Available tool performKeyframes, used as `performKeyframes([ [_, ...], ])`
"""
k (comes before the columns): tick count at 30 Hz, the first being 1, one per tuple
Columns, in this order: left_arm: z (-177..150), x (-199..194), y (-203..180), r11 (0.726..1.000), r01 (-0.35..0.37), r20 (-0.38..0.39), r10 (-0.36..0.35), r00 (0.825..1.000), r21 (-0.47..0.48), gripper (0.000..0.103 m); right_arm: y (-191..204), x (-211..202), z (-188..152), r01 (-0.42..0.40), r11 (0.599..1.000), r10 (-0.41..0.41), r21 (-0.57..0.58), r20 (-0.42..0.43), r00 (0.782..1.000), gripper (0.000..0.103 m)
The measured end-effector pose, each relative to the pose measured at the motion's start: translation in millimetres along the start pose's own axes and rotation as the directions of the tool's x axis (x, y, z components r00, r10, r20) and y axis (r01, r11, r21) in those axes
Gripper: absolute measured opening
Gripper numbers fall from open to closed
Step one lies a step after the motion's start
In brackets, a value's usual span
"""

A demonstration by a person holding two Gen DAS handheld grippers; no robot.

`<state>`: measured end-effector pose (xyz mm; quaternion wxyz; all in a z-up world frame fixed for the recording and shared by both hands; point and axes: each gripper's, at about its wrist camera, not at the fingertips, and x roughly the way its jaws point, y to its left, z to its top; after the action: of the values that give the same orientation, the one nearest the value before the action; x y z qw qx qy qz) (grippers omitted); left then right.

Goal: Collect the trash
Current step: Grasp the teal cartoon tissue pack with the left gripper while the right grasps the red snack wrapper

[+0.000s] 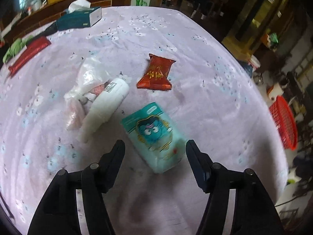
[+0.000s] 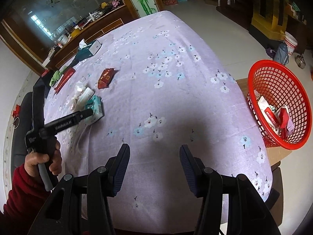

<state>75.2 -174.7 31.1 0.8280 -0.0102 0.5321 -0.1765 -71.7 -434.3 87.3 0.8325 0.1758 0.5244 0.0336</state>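
The left tongs [image 1: 155, 146] are wide open and hold nothing. They sit low over the desk [image 1: 215, 101], one finger on each side of the near end of a teal tissue pack [image 1: 154, 135]. It looks like they are spread that wide so the pack can fit between them. The pack lies flat and slanted, and it does not look pinched yet. In the right wrist view, one left finger sits right at the pack.

Just past the pack, to the left, a white tube [image 1: 105, 107] lies on its side against a crumpled clear plastic bag [image 1: 86, 90]. A red snack wrapper [image 1: 156, 73] lies a little farther back. Far back sits a dark green tissue box [image 1: 80, 17].

The right tongs [image 2: 154, 164] are open and empty too, over a bare part of the desk, well apart from the trash. The red basket [image 2: 281, 105] waits beside the desk edge with some trash already in it, so it is probably where things go.
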Motion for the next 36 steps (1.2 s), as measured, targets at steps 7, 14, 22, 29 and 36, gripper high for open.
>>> performKeyframes([
  [7,13,21,-14,0.990,-0.101,-0.060,0.096,0.994,-0.097,0.063,-6,-1,-2,0.003,1.000,-0.003,0.007,0.001,1.000,0.057],
  [14,8,25,-17,0.987,-0.137,-0.016,0.136,0.991,-0.079,0.049,-11,-3,-3,0.007,1.000,-0.007,0.013,0.001,1.000,0.057],
  [22,-7,-9,-2,0.990,-0.103,0.058,0.109,0.992,-0.101,0.030,14,4,11,-0.032,0.999,0.032,-0.032,-0.006,0.999,0.057],
  [29,-42,-49,9,0.989,-0.104,0.113,0.116,0.987,-0.107,0.030,65,30,53,-0.097,0.993,0.096,-0.063,-0.026,0.995,0.057],
  [36,-76,-83,34,0.980,-0.151,0.155,0.169,0.973,-0.127,0.030,114,85,105,-0.104,0.994,0.103,-0.031,-0.039,0.994,0.057],
])
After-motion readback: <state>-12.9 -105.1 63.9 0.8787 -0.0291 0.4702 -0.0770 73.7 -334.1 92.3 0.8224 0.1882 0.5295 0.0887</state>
